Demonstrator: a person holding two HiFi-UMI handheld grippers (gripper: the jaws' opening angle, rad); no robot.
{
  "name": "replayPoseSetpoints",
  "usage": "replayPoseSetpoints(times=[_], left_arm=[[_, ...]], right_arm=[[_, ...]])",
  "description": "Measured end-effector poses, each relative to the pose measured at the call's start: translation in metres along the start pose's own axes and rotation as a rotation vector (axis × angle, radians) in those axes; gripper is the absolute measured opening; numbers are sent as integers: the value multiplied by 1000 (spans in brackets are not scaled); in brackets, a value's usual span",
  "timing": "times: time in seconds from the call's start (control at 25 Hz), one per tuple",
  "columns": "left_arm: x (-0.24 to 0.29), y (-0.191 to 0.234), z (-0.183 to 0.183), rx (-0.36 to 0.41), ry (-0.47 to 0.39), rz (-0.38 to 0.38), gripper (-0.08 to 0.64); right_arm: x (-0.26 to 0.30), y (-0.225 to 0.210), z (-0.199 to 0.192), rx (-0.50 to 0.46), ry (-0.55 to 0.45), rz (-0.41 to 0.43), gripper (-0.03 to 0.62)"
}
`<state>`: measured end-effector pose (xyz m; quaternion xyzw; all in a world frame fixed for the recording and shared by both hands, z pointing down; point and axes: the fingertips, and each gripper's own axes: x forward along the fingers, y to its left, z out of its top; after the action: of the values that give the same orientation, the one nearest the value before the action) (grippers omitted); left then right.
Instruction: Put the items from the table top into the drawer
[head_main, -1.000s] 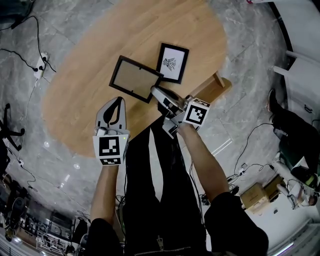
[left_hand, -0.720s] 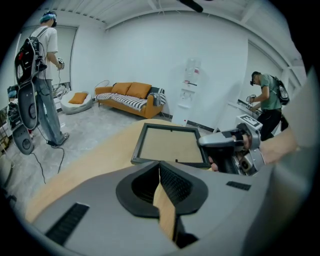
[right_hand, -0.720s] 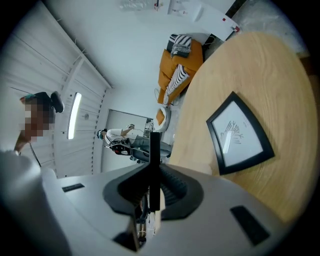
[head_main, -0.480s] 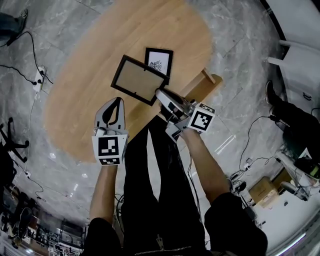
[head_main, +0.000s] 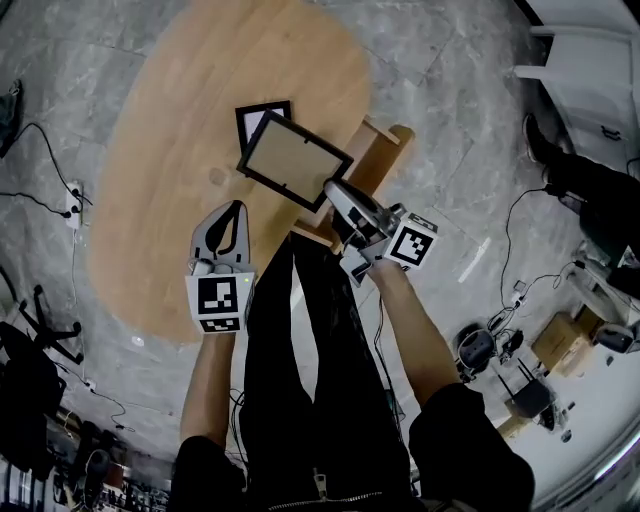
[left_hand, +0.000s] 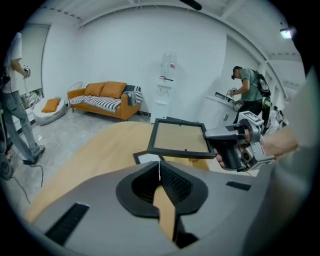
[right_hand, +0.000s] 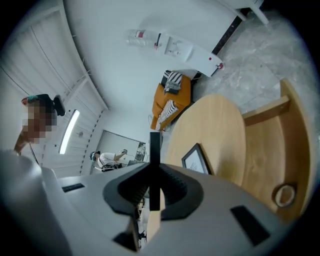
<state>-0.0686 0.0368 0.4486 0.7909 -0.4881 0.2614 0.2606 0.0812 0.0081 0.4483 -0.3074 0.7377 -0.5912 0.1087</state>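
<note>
Above table (head_main: 170, 190), larger frame (head_main: 293, 162) now nearer drawer (head_main: 385, 140)

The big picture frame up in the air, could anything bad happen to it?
It might slip: the right gripper pinches the picture frame only at one edge, so it could tilt or drop. It could also bump the drawer wall going in, or land on the tape roll already inside.

Small frame (head_main: 254, 119) half behind larger frame (head_main: 294, 160)
</note>
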Motion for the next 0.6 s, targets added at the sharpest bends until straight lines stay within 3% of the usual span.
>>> replayPoseSetpoints(times=[0.4, 0.6], left_arm=[[38, -53, 21, 110, 26, -117, 15], [49, -58, 16, 141, 44, -159, 14]], right_arm=[[-94, -44, 26, 30, -143, -125, 66], [-126, -71, 23, 55, -208, -211, 66]])
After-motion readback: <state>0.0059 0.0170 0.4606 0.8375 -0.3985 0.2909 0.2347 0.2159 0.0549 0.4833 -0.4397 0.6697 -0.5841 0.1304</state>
